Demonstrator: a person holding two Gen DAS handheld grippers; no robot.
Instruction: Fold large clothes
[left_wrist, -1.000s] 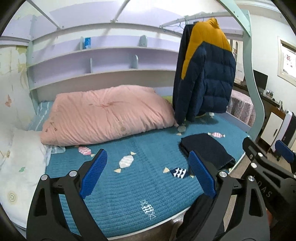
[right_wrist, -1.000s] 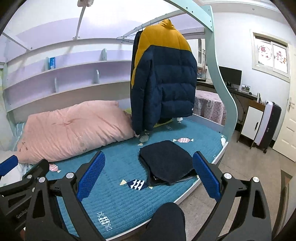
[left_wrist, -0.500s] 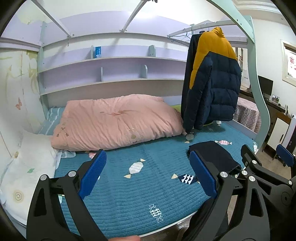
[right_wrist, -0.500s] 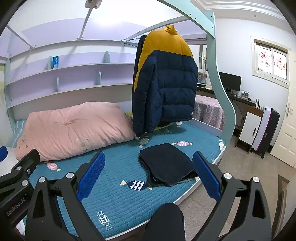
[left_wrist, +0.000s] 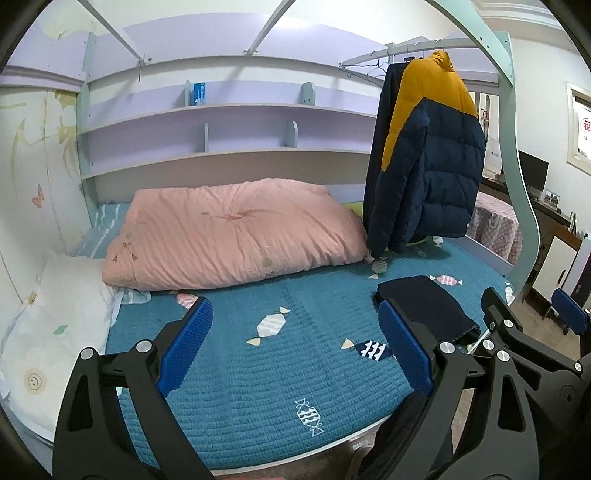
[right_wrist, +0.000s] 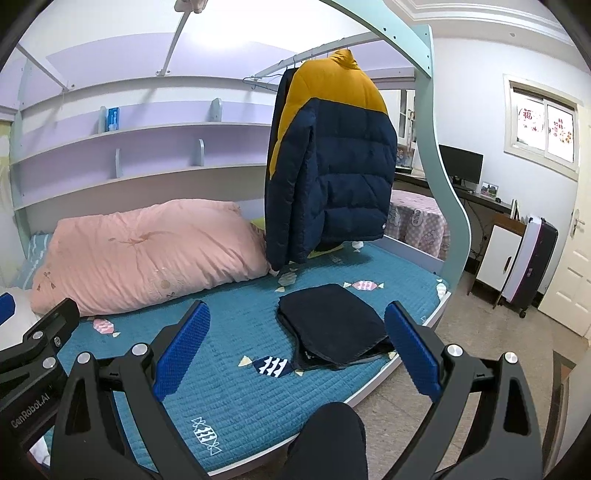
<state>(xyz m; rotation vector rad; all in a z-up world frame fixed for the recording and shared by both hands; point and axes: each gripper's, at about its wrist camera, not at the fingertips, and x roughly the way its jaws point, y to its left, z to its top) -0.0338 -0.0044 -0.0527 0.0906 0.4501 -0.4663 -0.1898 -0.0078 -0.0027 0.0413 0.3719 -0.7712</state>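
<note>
The teal quilted bed carries a folded dark garment; a pink duvet; a white pillow.

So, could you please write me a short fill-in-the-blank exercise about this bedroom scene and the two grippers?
1. The puffer jacket with the yellow shoulders is ____ from a rail above the bed.
2. The dark folded garment lies on the ____ quilt.
3. Both the left gripper and the right gripper are ____ and hold nothing.
4. The big bundle by the shelves is a ____ duvet.

Missing words: hanging; teal; open; pink
</note>
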